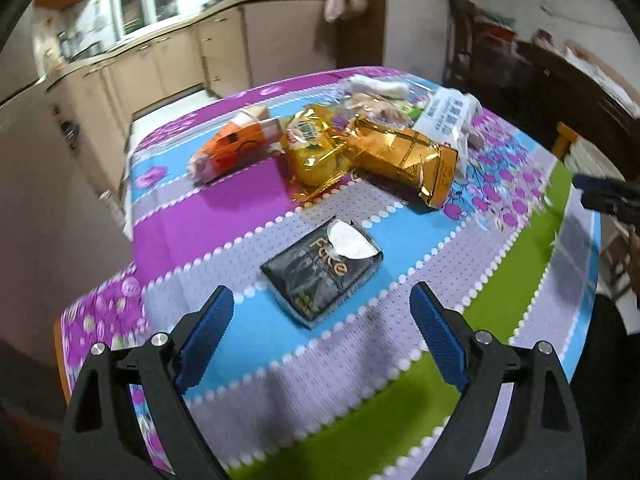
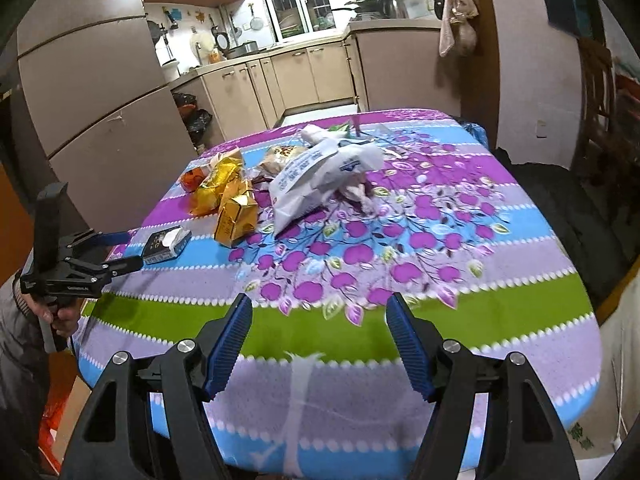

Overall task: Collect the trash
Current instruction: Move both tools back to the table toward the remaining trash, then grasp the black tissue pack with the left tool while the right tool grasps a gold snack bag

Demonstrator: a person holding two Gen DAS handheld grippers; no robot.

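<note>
Black tissue pack (image 1: pixel 322 270), white tissue poking out, on striped tablecloth (image 1: pixel 224 208)

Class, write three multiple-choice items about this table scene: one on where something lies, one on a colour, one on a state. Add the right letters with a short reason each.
1. Where does the black tissue pack lie?
A. Just ahead of the left claw
B. On the kitchen counter
C. Under the white bag

2. What colour is the carton at the left end of the trash pile in the left wrist view?
A. Green
B. Orange
C. Black

3. What state is the right claw in?
A. Shut on a gold wrapper
B. Shut on the tissue pack
C. Open, holding nothing

Answers:
1 A: the pack sits on the tablecloth close ahead of the left claw's open pads, apart from the pile.
2 B: the carton is orange and white, beside the gold wrappers.
3 C: only tablecloth shows between its blue pads.
</note>
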